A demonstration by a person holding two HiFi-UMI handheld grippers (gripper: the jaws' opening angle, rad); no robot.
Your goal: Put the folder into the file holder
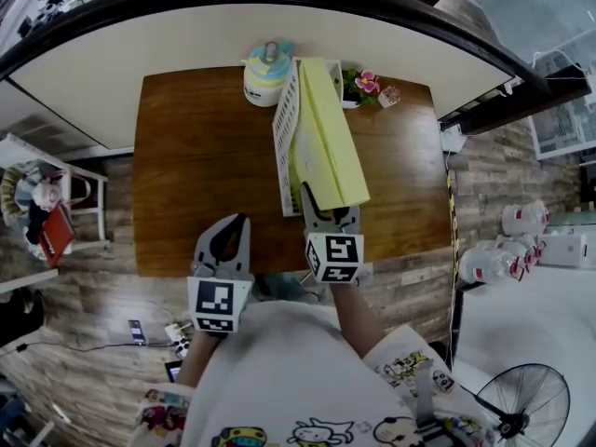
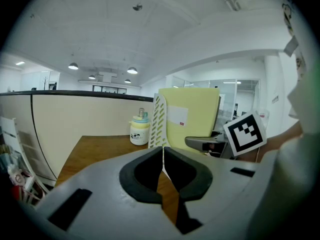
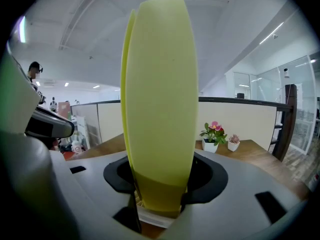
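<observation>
A thick yellow folder (image 1: 331, 138) stands on edge in the white slotted file holder (image 1: 286, 138) on the wooden table (image 1: 205, 156). My right gripper (image 1: 331, 210) is at the folder's near end, shut on it. In the right gripper view the folder (image 3: 160, 84) fills the gap between the pads of the gripper (image 3: 159, 194). My left gripper (image 1: 237, 223) hovers at the table's front edge, left of the holder, shut and holding nothing. The left gripper view shows its jaws (image 2: 163, 149) meeting, with the folder (image 2: 192, 116), the holder (image 2: 159, 121) and the right gripper (image 2: 205, 143) ahead.
A lidded white jar (image 1: 267, 73) stands at the table's far edge beside the holder. A pink-flowered plant pot (image 1: 358, 87) and a small pot (image 1: 388, 95) sit at the far right corner. A partition wall runs behind the table. Bottles (image 1: 503, 250) and a fan (image 1: 526, 403) are on the floor to the right.
</observation>
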